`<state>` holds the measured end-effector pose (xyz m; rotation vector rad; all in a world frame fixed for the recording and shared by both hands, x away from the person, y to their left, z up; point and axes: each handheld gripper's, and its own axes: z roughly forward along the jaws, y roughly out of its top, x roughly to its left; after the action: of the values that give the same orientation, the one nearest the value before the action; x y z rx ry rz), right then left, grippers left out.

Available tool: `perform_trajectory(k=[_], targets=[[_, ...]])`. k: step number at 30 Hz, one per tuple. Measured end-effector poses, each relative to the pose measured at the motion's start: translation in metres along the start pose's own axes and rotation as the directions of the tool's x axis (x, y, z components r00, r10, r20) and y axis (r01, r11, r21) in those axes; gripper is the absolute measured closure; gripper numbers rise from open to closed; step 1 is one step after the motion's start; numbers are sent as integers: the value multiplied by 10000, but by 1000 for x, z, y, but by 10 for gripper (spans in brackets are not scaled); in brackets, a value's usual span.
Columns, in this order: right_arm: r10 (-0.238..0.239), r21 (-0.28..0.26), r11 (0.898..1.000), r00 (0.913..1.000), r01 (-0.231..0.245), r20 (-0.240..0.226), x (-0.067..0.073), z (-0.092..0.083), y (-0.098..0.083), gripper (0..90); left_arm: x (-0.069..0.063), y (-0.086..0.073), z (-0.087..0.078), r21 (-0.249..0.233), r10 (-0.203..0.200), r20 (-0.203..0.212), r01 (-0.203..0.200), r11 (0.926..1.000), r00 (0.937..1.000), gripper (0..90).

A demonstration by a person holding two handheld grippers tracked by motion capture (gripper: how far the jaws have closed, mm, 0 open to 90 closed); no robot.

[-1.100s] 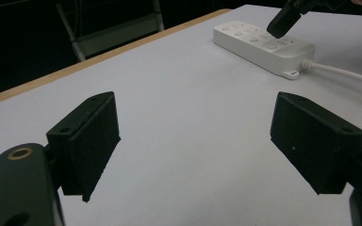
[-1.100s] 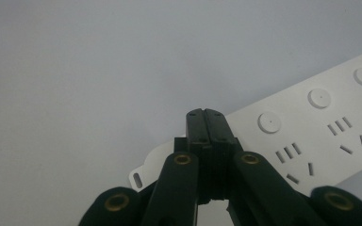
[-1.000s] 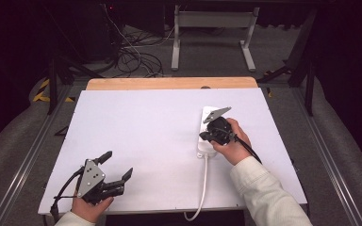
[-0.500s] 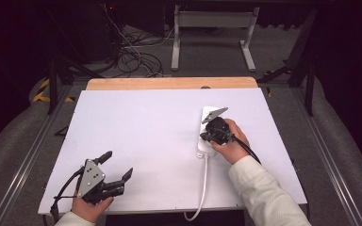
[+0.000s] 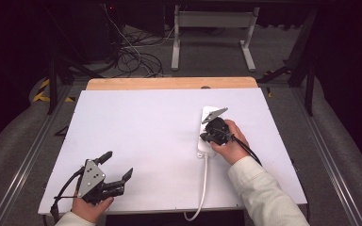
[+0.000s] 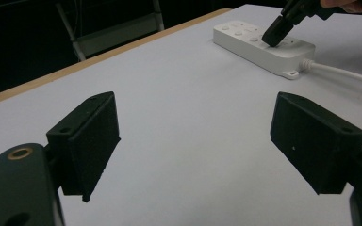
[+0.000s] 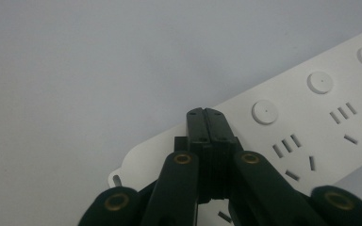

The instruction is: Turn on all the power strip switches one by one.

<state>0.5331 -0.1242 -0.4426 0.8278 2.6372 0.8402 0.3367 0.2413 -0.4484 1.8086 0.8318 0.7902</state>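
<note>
A white power strip [image 5: 206, 120] lies right of centre on the white table [image 5: 146, 127], and its white cable [image 5: 202, 183] runs off the near edge. My right gripper [image 5: 207, 136] is shut, held tilted down by a hand, with nothing between the jaws. In the right gripper view its closed tips [image 7: 209, 114] rest over the strip [image 7: 320, 108], beside the first round button [image 7: 265, 112]. The left gripper view shows that tip [image 6: 274, 36] touching the strip's top [image 6: 245, 44]. My left gripper [image 5: 118, 165] sits open and empty at the near left corner, its jaws [image 6: 195, 141] wide apart above bare table.
A wooden strip [image 5: 169, 83] edges the table's far side. Beyond it lie tangled cables [image 5: 132, 56] on the floor, next to a metal frame [image 5: 212, 28]. Metal rails [image 5: 33, 150] run along both sides of the table.
</note>
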Motion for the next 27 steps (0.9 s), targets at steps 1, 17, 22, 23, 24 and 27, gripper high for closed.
perform_trajectory(k=[1, 17, 22, 23, 24, 27], targets=[[-1, 8, 10000, 10000, 1, 0, 0, 0, 0, 900, 0, 0, 0, 3, -2, 4, 2, 10000, 10000, 165], [-44, 284, 9996, 9994, 34, 348, 6, 3, 3, 900, 0, 0, 0, -2, -24, 18, 24, 10000, 10000, 165], [-94, -32, 10000, 9996, 94, 268, 2, -3, 4, 900, 0, 0, -1, -42, -24, 12, 24, 10000, 10000, 165], [-11, -416, 9991, 9998, 20, 204, 0, -7, 4, 900, 0, 0, 0, -41, -37, 10, 37, 10000, 10000, 165], [139, -808, 9966, 9999, -134, 53, -1, -11, 6, 900, 0, 0, 0, -42, -75, 19, 75, 10000, 10000, 165], [254, -1161, 9929, 9997, -254, -7, -4, -20, 11, 900, 0, 0, 2, 47, -79, 47, 78, 10000, 10000, 165]])
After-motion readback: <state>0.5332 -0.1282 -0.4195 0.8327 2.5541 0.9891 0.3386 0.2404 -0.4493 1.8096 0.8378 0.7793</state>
